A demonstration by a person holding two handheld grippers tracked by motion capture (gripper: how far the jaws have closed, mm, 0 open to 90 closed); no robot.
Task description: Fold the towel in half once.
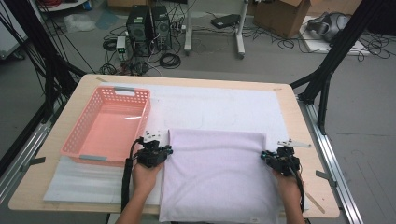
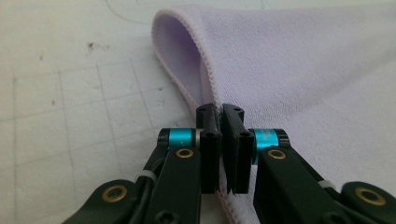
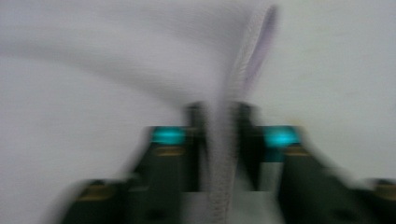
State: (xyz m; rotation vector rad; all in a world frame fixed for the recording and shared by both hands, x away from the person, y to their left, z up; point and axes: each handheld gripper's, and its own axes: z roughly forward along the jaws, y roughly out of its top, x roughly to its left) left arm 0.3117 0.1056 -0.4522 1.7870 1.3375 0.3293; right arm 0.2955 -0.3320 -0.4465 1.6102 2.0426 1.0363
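A light wooden table (image 1: pixel 65 186) carries a white padded mat (image 1: pixel 224 105) across most of its top. On the mat, towards the near edge, lies a large pale lilac terry towel (image 1: pixel 217 172), folded flat, its far fold running level between the two grippers and its near end hanging over the table's front. To the left of the towel and just beside it stands a salmon-pink plastic basket with perforated walls (image 1: pixel 86 126), its floor bare.

The left gripper (image 1: pixel 161 150), held in the person's left hand (image 1: pixel 145 175), sits at the towel's left edge close to the far corner. In the left gripper view its (image 2: pixel 219 114) jaws are pinched tight on the stitched hem, which loops up ahead of them.

The right gripper (image 1: pixel 271 156), in the right hand (image 1: pixel 290 183), sits at the towel's right edge. The right gripper view is blurred, yet the hem runs between its (image 3: pixel 219 116) jaws, which are closed onto it.
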